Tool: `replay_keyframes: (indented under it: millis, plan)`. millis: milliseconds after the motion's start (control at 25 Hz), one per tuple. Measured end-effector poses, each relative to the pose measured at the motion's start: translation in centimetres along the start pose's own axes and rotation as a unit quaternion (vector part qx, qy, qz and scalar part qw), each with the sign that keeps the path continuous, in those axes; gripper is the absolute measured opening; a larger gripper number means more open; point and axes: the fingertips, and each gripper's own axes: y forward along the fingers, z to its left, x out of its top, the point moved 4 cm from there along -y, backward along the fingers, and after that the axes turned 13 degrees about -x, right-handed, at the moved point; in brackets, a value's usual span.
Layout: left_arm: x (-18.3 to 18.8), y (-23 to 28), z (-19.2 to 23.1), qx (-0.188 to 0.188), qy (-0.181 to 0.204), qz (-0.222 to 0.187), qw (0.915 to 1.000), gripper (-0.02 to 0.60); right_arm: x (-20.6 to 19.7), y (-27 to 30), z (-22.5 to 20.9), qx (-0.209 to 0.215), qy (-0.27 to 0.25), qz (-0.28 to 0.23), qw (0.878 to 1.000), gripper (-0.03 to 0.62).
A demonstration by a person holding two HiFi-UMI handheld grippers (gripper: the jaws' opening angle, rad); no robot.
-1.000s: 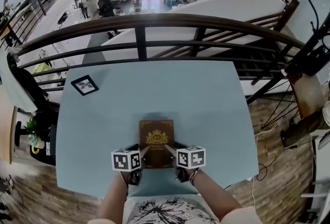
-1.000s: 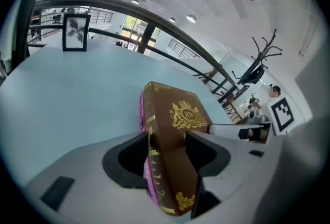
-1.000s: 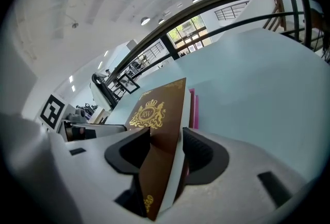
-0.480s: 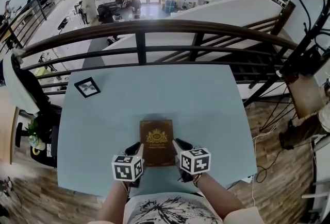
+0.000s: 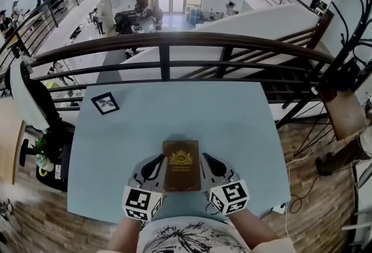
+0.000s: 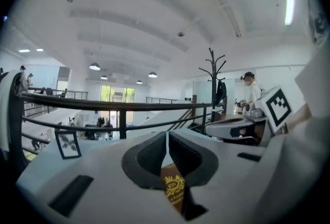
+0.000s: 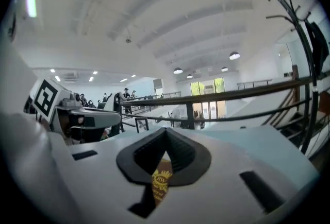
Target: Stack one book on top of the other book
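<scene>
A brown book (image 5: 181,165) with a gold crest lies flat on the pale blue table (image 5: 232,124), near its front edge. I cannot tell whether another book lies under it. My left gripper (image 5: 160,159) hovers off the book's left side, its jaws closing until the tips meet, with nothing between them. My right gripper (image 5: 204,158) mirrors it on the right side, also shut and holding nothing. In the left gripper view the left gripper (image 6: 167,135) points level, with the book (image 6: 174,189) below. The right gripper view shows the right gripper (image 7: 166,131) likewise above the book (image 7: 161,182).
A small black picture frame (image 5: 105,103) lies at the table's far left. A dark railing (image 5: 174,39) runs behind the far edge. A coat stand (image 5: 349,66) rises at the right. A person (image 6: 252,91) stands beyond the right gripper.
Both grippers have come up from the book's near corners and now sit higher beside it. Their jaws went from open to shut. The book stays flat on the table.
</scene>
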Motion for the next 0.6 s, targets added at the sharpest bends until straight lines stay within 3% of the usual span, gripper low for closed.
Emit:
replay_keyframes:
  millis: [160, 280, 440, 600]
  plan:
    - [4.1, -1.6, -0.6, -0.006, 0.026, -0.065, 0.9976, 0.02, 4.4, -1.4, 0.8, -0.014, -0.044, -0.106, 0.993, -0.008]
    - [6.0, -2.9, -0.8, -0.015, 0.035, -0.092, 0.995, 0.02, 6.2, -2.0, 1.3, -0.021, -0.069, -0.152, 0.986, -0.008]
    - [7.2, -3.3, -0.3, -0.003, 0.066, -0.104, 0.9924, 0.017, 7.0, -2.3, 1.2, -0.022, -0.084, -0.177, 0.98, -0.008]
    - [6.8, -3.3, -0.5, -0.006, 0.054, -0.095, 0.994, 0.015, 7.0, -2.5, 0.9, -0.027, -0.075, -0.179, 0.981, -0.009]
